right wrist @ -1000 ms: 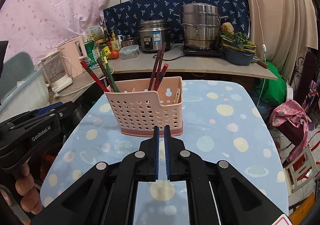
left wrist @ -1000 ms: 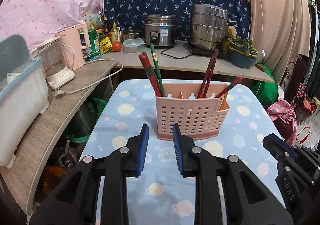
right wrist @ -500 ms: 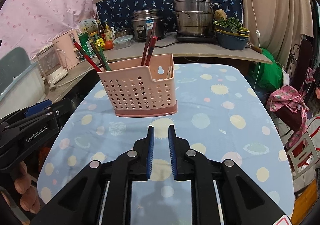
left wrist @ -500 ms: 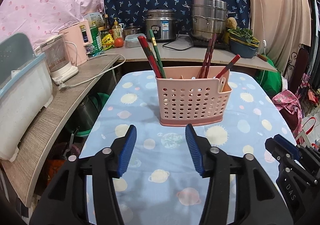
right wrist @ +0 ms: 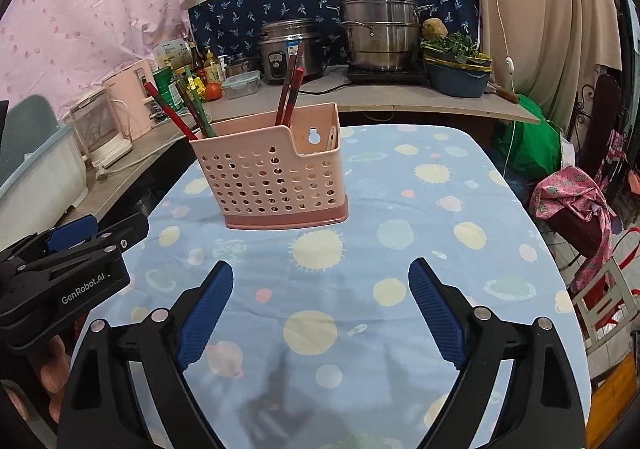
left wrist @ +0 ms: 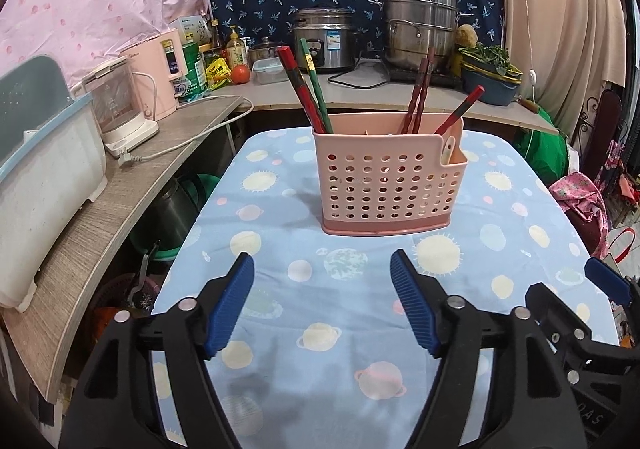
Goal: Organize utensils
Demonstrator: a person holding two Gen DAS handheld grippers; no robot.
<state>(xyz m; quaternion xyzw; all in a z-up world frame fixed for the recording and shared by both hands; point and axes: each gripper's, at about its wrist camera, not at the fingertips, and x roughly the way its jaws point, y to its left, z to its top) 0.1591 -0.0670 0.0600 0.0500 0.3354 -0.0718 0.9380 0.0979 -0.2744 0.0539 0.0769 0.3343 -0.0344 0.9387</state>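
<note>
A pink perforated utensil basket (left wrist: 384, 185) stands on the blue planet-print table (left wrist: 340, 313); it also shows in the right wrist view (right wrist: 276, 181). Red and green chopsticks (left wrist: 306, 89) lean in its left compartment, dark red ones (left wrist: 418, 97) in the middle and one red one (left wrist: 460, 109) at the right. A pale spoon handle (left wrist: 448, 149) sits in the low right pocket. My left gripper (left wrist: 322, 301) is open and empty, short of the basket. My right gripper (right wrist: 320, 309) is open and empty, also short of it.
A wooden counter (left wrist: 120, 201) runs along the left with a kettle (left wrist: 120, 109) and a plastic bin (left wrist: 44, 177). Behind the table, a rice cooker (left wrist: 324, 39), a steamer pot (left wrist: 422, 29) and a bowl of greens (left wrist: 488, 73). A chair with cloth (right wrist: 576, 205) stands right.
Both grippers have opened wide, the right from shut, and have drawn back from the basket. The basket and the chopsticks in it stay where they were.
</note>
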